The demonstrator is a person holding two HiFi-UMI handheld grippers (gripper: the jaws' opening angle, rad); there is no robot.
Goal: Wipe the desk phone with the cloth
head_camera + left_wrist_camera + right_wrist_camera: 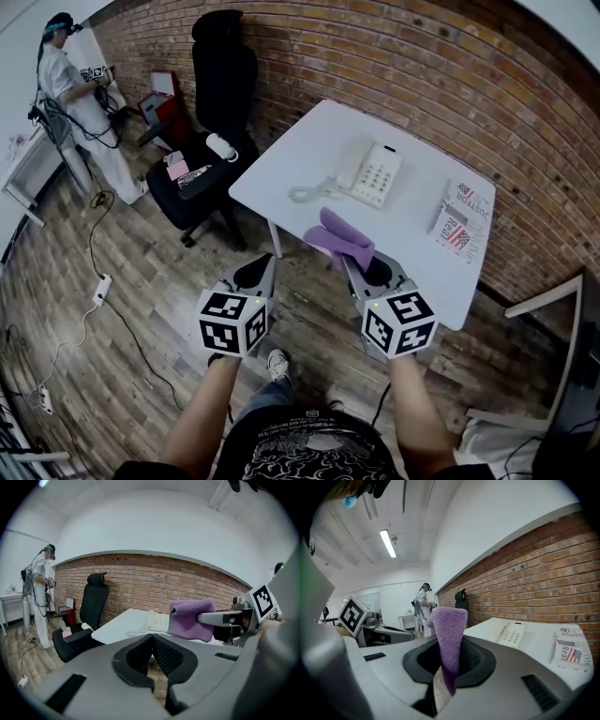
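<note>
Rough red brick walls and a wood-plank floor frame the head view, where a smooth white table (309, 141) carries a cream, wedge-shaped desk phone (373, 172) with a coiled cord, and a flag-printed booklet (461, 221) lies at 3 o'clock of it. The right gripper (354, 265) hovers over the table's near edge with a fuzzy purple cloth (339, 238) standing up from its tips. The phone sits at 12 o'clock from those tips, apart from the cloth. The left gripper (265, 269) hangs at 9 o'clock of the right one, over the floor. A black office chair (221, 94) stands at 10 o'clock of the table, and a person in white (80, 103) stands beyond it. Seen from the left gripper view, the dark ribbed fingers (164, 656) meet at their tips with nothing between them; the folded cloth shows at 1 o'clock, pinched in the other gripper's metal fingers, with the phone just behind it at 12 o'clock. The right gripper view shows its jaws clamped tight on the cloth's lower end, the plush strip rising upright, and the phone rests on the tabletop at 2 o'clock, well clear of the cloth.
</note>
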